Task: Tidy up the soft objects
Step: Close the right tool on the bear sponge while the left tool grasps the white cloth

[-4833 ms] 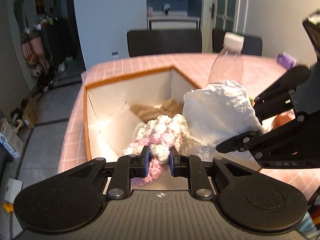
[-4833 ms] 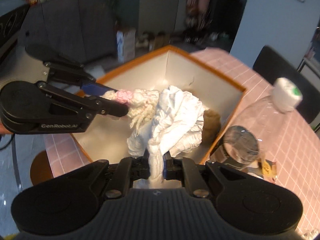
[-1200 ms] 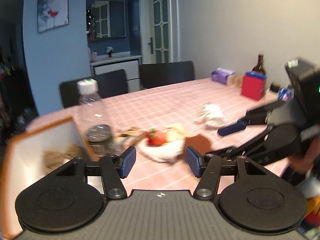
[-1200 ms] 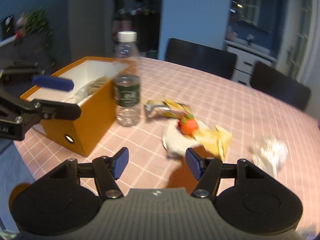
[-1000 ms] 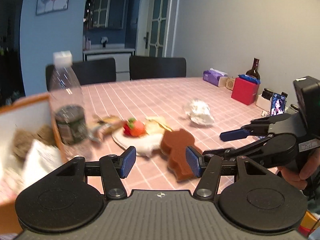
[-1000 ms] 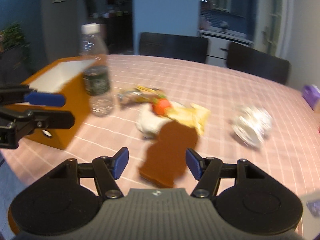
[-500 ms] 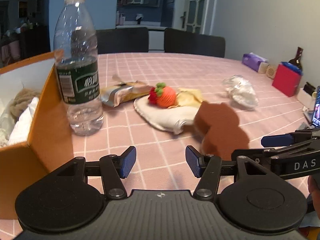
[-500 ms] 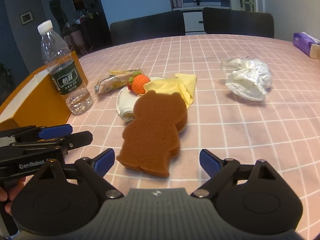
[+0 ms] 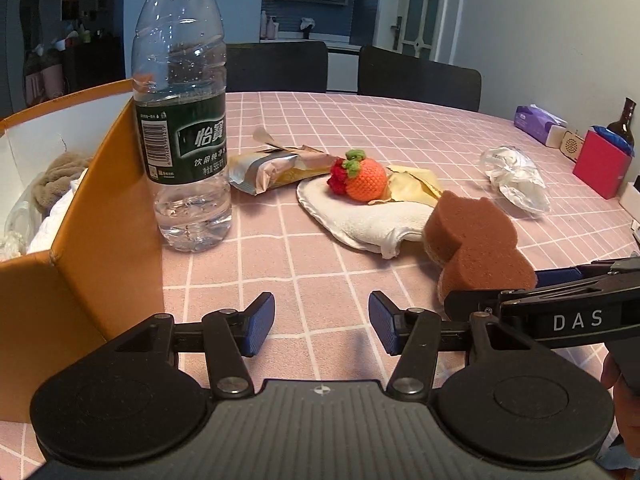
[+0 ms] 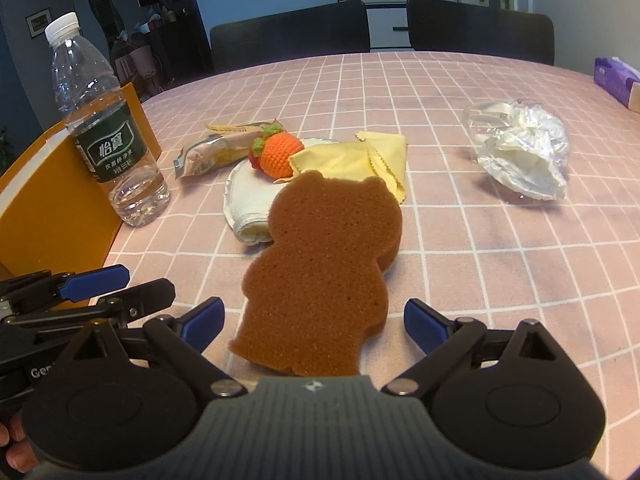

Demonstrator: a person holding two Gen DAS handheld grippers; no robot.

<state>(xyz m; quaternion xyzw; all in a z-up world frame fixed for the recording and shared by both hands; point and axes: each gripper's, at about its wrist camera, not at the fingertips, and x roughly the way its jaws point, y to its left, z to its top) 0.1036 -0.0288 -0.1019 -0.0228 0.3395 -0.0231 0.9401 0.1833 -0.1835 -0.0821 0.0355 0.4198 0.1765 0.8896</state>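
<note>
Brown bear-shaped sponge (image 10: 320,264) lies flat on the pink checked counter (image 10: 500,248), dead centre of the right wrist frame. Long axis runs bottom to top of frame, head and ears toward the top, feet toward the camera. Right gripper (image 10: 314,326) is spread wide, one blue pad either side of the sponge's foot end, neither pad touching it. In the left wrist view the same sponge (image 9: 476,240) sits right of centre, with the right gripper's fingers (image 9: 560,292) just in front of it at the lower right.

Left gripper (image 9: 321,322) is released too, pads apart over bare counter, nothing between them.

Sponge head end overlaps a white cloth pad (image 10: 248,200); a crocheted strawberry (image 10: 280,154) and a yellow cloth (image 10: 360,162) rest on that pad, above the sponge in frame. Snack wrapper (image 10: 212,152) is to the left of the strawberry. Water bottle (image 10: 104,128) stands upright at the left of frame, just beside the orange box (image 10: 52,200). Box interior shows in the left wrist view at the left edge: tan and white soft items (image 9: 56,188) inside. Crumpled clear plastic bag (image 10: 524,152) sits upper right, well apart from the sponge. Purple tissue pack (image 10: 616,80) at the far right edge.
</note>
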